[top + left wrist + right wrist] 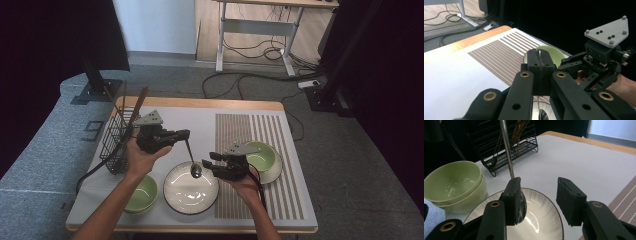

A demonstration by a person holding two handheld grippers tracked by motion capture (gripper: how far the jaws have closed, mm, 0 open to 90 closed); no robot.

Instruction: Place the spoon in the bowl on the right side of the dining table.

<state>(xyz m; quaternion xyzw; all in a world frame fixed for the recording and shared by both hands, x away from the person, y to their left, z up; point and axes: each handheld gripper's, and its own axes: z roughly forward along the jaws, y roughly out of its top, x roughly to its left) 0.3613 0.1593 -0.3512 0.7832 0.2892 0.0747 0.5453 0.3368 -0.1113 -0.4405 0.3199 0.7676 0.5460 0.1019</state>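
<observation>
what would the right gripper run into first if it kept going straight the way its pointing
Most likely the spoon: its bowl hangs just ahead of the right gripper, beside one open jaw. Past it stand the stacked green bowls and the wire cutlery basket; depth is hard to judge.

Each hand-held gripper is black, left [186,134] and right [206,163]. On top of each sits a grey three-cornered plate [607,29] with small knobs at the corners and dark screws. The jaw arms below this plate have brass-ringed holes. The forearms are bare, without sleeves.
</observation>
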